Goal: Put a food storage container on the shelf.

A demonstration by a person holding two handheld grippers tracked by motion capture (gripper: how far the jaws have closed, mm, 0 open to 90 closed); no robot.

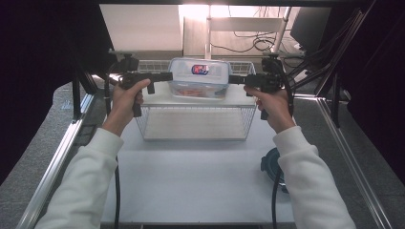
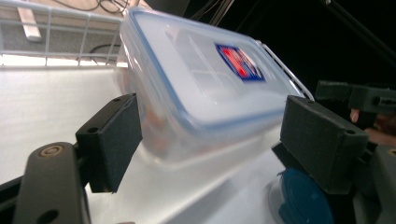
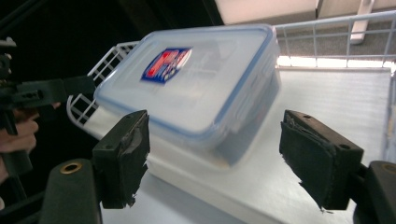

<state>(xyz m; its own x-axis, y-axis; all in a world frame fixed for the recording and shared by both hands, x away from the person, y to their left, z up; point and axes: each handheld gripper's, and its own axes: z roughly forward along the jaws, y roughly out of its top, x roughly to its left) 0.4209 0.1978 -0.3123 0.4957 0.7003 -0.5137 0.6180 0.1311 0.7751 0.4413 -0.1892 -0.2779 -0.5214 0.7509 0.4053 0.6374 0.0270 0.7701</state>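
A clear plastic container [image 1: 198, 78] with a blue-edged lid and a red and blue label sits inside a white wire basket [image 1: 195, 125] near the far edge of the white counter [image 1: 191, 181]. Something orange shows dimly through the container's wall in the high view. The container looks raised toward the basket's top rim at its far side, though whether it rests on anything there is not clear.

The left gripper [image 1: 168, 76] reaches in from the left, its tip at the container's left end. In the left gripper view its jaws stand wide apart, one on each side of the container's near corner, and neither pad clearly touches the plastic. The right gripper [image 1: 232, 79] comes in from the right to the container's other end. In the right gripper view its jaws are likewise spread, with the container between them and a gap showing at each pad.

A dark blue round lid [image 1: 271, 164] lies on the counter near its right edge, partly under the person's right sleeve [image 1: 310, 186].
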